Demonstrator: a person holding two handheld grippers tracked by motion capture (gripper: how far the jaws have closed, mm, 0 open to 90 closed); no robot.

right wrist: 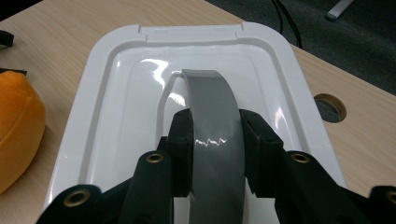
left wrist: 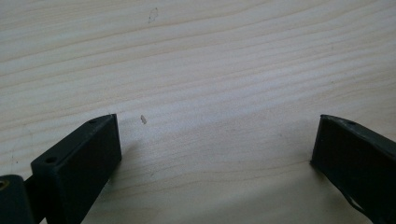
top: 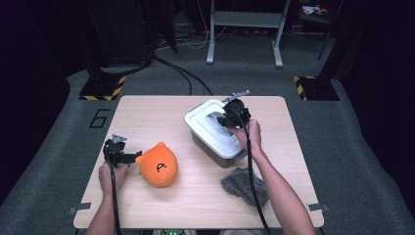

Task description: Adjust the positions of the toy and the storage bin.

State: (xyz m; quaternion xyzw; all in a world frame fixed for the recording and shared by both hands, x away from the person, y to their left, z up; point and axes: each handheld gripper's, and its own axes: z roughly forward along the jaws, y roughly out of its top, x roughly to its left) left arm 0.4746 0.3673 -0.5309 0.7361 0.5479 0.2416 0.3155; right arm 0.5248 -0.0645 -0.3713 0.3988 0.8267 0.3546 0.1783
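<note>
A grey box [top: 208,147] with a white lid [top: 208,129] stands on the right half of the table. My right gripper [top: 225,117] is over the lid and shut on its grey arched handle [top: 216,115]. In the right gripper view the two black pads press on both sides of the handle [right wrist: 210,102] above the glossy lid [right wrist: 121,93]. An orange plush toy [top: 158,165] lies at the front left. My left gripper [top: 128,156] rests just left of the toy, with its jaws toward it. The left gripper [left wrist: 215,126] stands open over bare wood, with nothing between its fingers.
A crumpled grey cloth [top: 243,186] lies in front of the box, under my right forearm. The wooden table [top: 161,112] has a round cable hole [right wrist: 330,107] near the box. The plush [right wrist: 18,126] lies to the left of the lid.
</note>
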